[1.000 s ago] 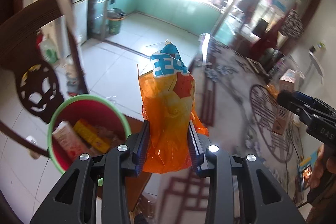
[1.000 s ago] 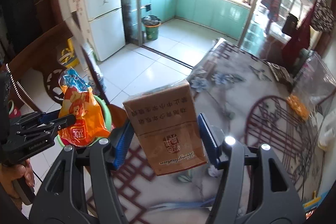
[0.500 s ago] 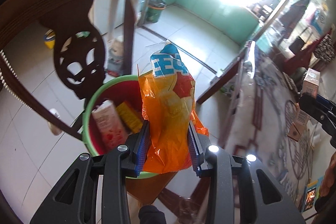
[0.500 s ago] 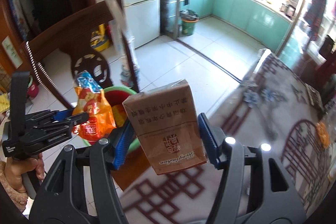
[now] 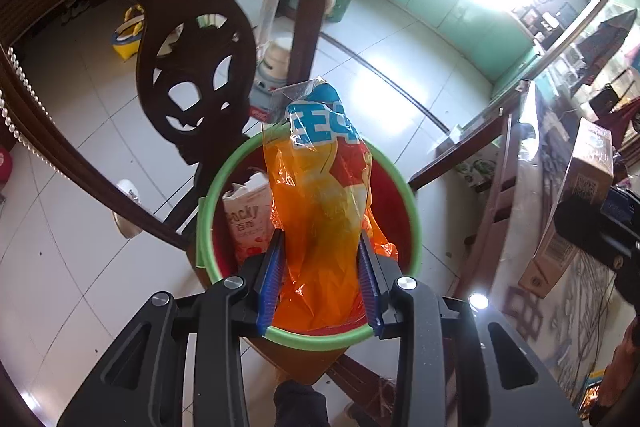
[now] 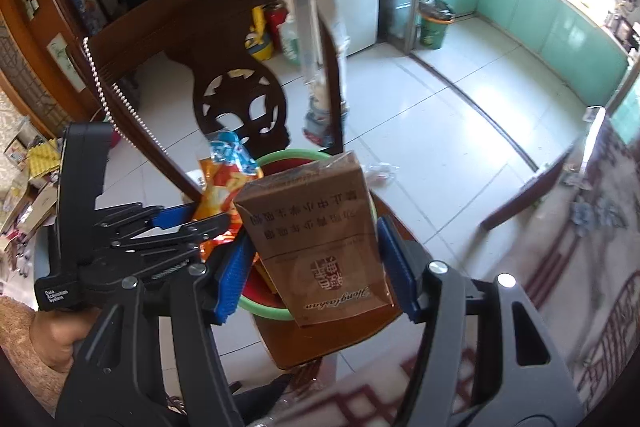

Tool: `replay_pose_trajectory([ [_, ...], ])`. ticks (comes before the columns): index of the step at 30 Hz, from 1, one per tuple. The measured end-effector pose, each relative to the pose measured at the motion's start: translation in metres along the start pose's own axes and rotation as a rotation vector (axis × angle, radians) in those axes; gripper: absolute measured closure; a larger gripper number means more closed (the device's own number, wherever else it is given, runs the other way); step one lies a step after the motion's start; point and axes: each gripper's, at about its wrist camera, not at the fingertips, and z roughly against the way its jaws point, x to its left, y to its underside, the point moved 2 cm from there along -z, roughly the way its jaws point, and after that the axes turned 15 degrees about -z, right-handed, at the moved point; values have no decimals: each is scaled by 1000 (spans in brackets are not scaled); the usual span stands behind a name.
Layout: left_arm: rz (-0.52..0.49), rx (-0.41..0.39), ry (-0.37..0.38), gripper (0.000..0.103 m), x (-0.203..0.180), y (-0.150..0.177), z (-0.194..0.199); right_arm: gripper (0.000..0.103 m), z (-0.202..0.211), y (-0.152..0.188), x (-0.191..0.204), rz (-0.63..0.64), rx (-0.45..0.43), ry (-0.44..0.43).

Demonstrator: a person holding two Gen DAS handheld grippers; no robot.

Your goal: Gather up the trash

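Observation:
My left gripper (image 5: 320,279) is shut on an orange snack bag (image 5: 320,211) with a blue top, held right over a red bin with a green rim (image 5: 414,227). Inside the bin a pink Pocky box (image 5: 246,223) leans against the wall. My right gripper (image 6: 316,267) is shut on a brown cardboard box (image 6: 316,239) with printed writing, hanging over the near edge of the same bin (image 6: 288,157). In the right wrist view the left gripper (image 6: 188,223) and the orange bag (image 6: 222,179) are at the left. The brown box (image 5: 576,195) also shows at the right of the left wrist view.
The bin stands on the seat of a dark carved wooden chair (image 5: 192,59), its back rising just behind the bin. A table with a patterned cloth (image 6: 580,267) lies to the right. White floor tiles (image 6: 440,115) spread beyond, with a green waste bin (image 6: 434,23) by the fridge.
Both grippers swung left and down from over the table toward the chair. The orange bag now hangs directly above the red bin, and the brown box has come to the bin's edge.

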Motion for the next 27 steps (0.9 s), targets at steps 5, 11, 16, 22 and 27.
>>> replay_pose_trajectory([
  [5, 12, 21, -22, 70, 7, -1, -7, 44, -16, 0, 6, 4, 36, -23],
  [11, 22, 48, -62, 67, 12, -1, -17, 42, -29, 0, 5, -4, 58, -58],
  [16, 47, 42, -94, 39, 13, -3, -13, 24, -27, 4, 3, 10, 34, -51],
  [22, 18, -60, -82, 35, -8, -10, 12, 19, 14, 5, -18, -50, -76, -44],
  [27, -78, -279, -100, 11, -61, -32, 65, 4, 112, 15, -51, -100, -422, 35],
])
